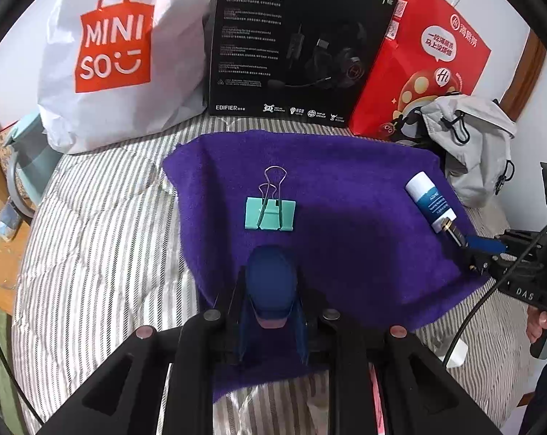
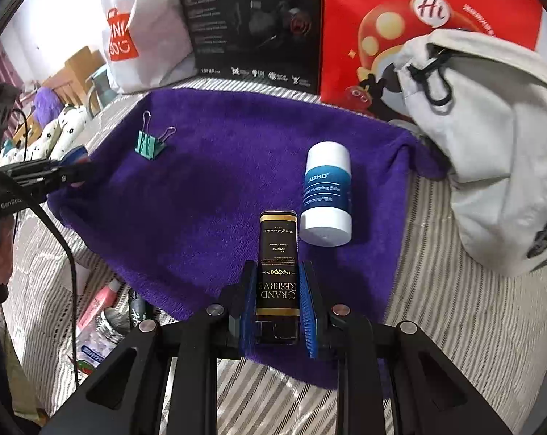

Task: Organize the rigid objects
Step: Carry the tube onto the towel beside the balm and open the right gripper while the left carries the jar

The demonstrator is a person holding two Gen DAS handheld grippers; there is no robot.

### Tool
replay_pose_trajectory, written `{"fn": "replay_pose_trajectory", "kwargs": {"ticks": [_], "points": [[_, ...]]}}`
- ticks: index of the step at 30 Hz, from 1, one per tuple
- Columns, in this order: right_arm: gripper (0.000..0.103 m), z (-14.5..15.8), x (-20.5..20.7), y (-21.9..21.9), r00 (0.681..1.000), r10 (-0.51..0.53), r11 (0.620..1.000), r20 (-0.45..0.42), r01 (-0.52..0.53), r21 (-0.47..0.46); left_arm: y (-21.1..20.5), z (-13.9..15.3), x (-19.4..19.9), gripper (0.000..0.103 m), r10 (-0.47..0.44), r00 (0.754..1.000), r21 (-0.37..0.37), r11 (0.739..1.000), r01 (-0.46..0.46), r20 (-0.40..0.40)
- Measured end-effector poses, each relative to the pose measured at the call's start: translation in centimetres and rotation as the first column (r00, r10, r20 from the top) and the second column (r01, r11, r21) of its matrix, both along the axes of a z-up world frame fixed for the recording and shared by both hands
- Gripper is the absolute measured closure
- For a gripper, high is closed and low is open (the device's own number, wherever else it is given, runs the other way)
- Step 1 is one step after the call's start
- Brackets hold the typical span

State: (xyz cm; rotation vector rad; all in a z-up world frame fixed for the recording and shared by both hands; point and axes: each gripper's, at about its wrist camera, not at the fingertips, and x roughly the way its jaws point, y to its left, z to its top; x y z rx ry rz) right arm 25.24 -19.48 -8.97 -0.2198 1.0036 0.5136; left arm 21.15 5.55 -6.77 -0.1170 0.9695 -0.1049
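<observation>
Striped bedding [image 1: 103, 224] lying under a white wall [image 1: 5, 83]

Wooden furniture [image 2: 78, 63] is standing off at the left.

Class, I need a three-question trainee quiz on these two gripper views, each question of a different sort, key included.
1. True or false: the right gripper is shut on the black box with gold trim.
2. What rests on the purple fleece cloth nearest that box? A) mint-green metal binder clip B) white-and-blue cylindrical tube C) red paper bag
3. Fill in: the left gripper grips a dark ____ rounded object.

Key: 1 true; 2 B; 3 blue.
</observation>
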Motion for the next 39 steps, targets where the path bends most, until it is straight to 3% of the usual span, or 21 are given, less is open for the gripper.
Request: {"fn": "replay_pose_trajectory", "kwargs": {"ticks": [13,23,28,34,39], "points": [[0.080,-2.4,1.4,0.3,0.999,-0.007,0.999,-0.035,0.005,-0.044,-0.4,-2.2,2.3,0.084,-0.014,0.999,0.026,1.000,0.015,-0.035],[0.076,-2.6,1.3,-0.2,0.999,-0.002,1.000,-0.035,0.002,-0.011,-1.5,-3.6,3.9,0.084,-0.043,0.998,0.067,0.997,0.046,-0.053],[0.062,-2.3,0.9,-0.8,0.998,-0.003,1.000,-0.066,0.002,-0.009,-1.6,-3.7,3.7,0.083,-0.048,0.998,0.076,0.996,0.051,-0.042],[0.060,-1.0,-0.3,-1.7,0.998,-0.035,0.999,-0.048,0.034,-0.009,-1.8,-3.7,3.2,0.083,-0.047,0.998,0.116,0.992,0.050,-0.033],[0.060,1.1,-2.3,-3.0,0.997,-0.071,0.997,-0.023,0.072,0.031,-1.2,-3.6,2.5,0.078,-0.037,0.998,0.049,0.998,0.039,-0.041]]}}
